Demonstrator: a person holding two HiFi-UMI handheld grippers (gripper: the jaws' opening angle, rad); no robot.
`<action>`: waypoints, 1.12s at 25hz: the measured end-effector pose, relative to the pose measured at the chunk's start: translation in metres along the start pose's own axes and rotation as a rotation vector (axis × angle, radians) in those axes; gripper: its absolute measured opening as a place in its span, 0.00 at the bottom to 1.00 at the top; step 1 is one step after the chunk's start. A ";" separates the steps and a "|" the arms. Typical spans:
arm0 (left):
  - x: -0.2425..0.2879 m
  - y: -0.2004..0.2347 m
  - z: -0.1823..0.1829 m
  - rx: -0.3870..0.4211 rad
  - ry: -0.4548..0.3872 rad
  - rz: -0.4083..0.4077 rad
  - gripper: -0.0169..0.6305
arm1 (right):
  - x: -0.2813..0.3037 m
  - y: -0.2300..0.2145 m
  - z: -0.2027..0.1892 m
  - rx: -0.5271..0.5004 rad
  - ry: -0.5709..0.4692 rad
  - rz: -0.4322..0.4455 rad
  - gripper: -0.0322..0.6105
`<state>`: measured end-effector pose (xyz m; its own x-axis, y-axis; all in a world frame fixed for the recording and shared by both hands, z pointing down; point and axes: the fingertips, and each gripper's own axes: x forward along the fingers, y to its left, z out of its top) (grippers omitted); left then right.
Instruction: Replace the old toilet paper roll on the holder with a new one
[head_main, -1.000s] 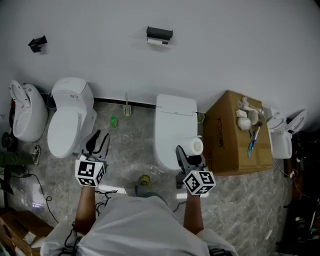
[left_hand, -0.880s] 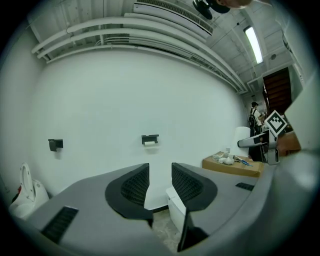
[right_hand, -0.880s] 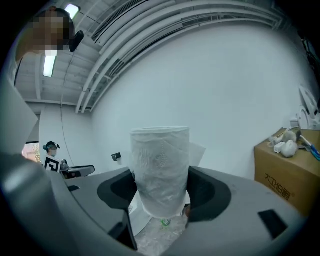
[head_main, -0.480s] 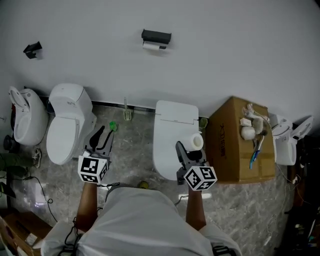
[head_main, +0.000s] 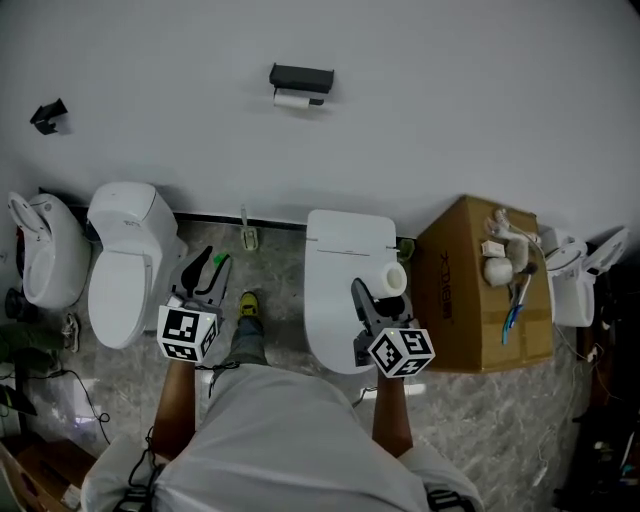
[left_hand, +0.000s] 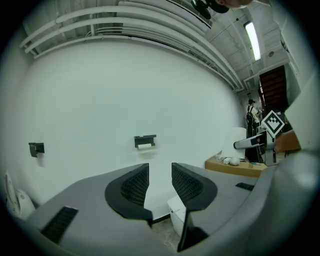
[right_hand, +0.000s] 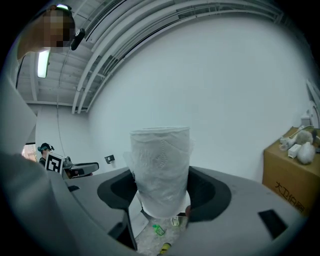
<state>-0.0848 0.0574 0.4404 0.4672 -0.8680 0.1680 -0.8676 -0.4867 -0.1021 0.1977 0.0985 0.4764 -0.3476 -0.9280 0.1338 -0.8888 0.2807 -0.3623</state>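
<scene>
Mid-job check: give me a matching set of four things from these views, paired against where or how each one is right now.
Things:
1. new roll
2. black holder
3. cardboard box
4. left gripper

Places or states:
A. open, nothing between the jaws
B. standing to the right of the middle toilet
C. fixed to the wall
D. clamped in the right gripper

Pairs: 1-D, 2-C, 3-B, 4-A

New roll (right_hand: 161, 172) upright, old roll (head_main: 293, 99) apparently mounted
</scene>
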 end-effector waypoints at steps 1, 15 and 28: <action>0.010 0.005 0.000 0.000 -0.002 -0.010 0.25 | 0.008 -0.002 0.001 0.003 -0.004 -0.007 0.51; 0.186 0.115 0.008 -0.029 0.016 -0.154 0.25 | 0.171 -0.031 0.036 0.042 -0.002 -0.154 0.51; 0.317 0.208 0.012 -0.033 0.036 -0.245 0.25 | 0.312 -0.046 0.061 0.072 -0.025 -0.242 0.51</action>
<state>-0.1153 -0.3198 0.4609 0.6581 -0.7204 0.2189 -0.7347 -0.6780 -0.0225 0.1484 -0.2192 0.4792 -0.1194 -0.9720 0.2023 -0.9214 0.0326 -0.3871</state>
